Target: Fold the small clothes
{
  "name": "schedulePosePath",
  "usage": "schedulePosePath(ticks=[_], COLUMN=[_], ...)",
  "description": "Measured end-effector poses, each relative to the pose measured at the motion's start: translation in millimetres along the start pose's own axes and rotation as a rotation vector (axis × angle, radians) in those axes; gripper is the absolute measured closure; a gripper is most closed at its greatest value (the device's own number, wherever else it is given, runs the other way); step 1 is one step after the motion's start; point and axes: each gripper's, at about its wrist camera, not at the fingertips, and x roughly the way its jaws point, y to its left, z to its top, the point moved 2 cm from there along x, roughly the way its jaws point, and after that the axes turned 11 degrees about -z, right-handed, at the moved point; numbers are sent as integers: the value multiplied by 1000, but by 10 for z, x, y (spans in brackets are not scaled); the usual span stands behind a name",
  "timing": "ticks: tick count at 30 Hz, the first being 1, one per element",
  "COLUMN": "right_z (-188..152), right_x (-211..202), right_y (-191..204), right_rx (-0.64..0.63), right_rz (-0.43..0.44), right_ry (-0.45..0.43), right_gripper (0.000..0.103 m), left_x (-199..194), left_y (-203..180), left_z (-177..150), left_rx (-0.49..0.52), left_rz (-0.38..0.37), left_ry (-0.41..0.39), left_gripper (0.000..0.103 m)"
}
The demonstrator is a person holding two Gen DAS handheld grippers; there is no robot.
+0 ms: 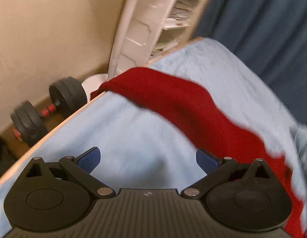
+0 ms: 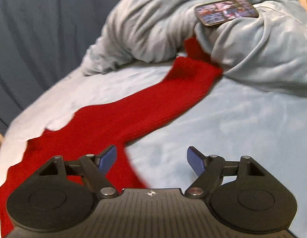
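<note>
Folding starts with a clean grip: we hold both tools, left tool (image 1: 148, 158) and right tool (image 2: 151, 158), wide open and empty above the red knit garment (image 2: 137, 109), stretched across the bed (image 2: 242, 119) toward its edge. Judging it floppy, we should pinch its ends. A phone (image 2: 225, 11) rests on the bunched blanket (image 2: 153, 29); a dumbbell (image 1: 48, 109) lies on the floor.

The left gripper (image 1: 148, 159) points downward with its blue fingers (image 1: 90, 158) spread wide and empty. The right gripper (image 2: 151, 159) is likewise parted, gripping nothing.
</note>
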Motion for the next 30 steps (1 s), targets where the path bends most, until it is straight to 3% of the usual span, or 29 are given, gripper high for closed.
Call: schedulePosePath(ticks=[4,8,11,12,13,14,17,20,23,26,28,29,30], right_z=[-91,-101,-137,-139,-135,-140,-148,-153,-113,-75,-63,-54,-40], right_x=[-3,112,201,231,253,242,214,158,88,92,147,171,191], right_y=[114,168,158,154,137,127,112,133,138,104,64,44,17], right_rx=[-139,-222,-234,-239,-239,-236,-219,-238,-234,-192,-169,-161,-149], right_rz=[83,132,120,119,121,131,176,197,214,223,230,226,223], right_ry=[-113,-137,-103,-90,-82,-76,-65,-84,-105,-83,-38,-21,-11], right_gripper=[26,26,26,26,27,27,28,29,29,29,29,29,29], left_x=[441,864,992,999,1026,1051,790,435,-17,-307,-335,-309,-286], left_y=[181,323,256,176,57,-67,-377,-1088,-2080,-2883,-3116,-3124,-3076], left_z=[411,682,822,878,948,1019,1125,1123,782,-24,-722,-1077,-1296], left_rx=[-203,-340,-358,-313,-234,-146,-75,128,377,597,738,796,821], left_rz=[-48,49,127,151,188,213,184,117,-94,-334,-435,-438,-418], left_ry=[5,-35,-102,-132,-134,-105,-178,-258,-295,-177,-40,58,106], left_gripper=[0,0,1,20,47,91,90,91,91,90,74,37,12])
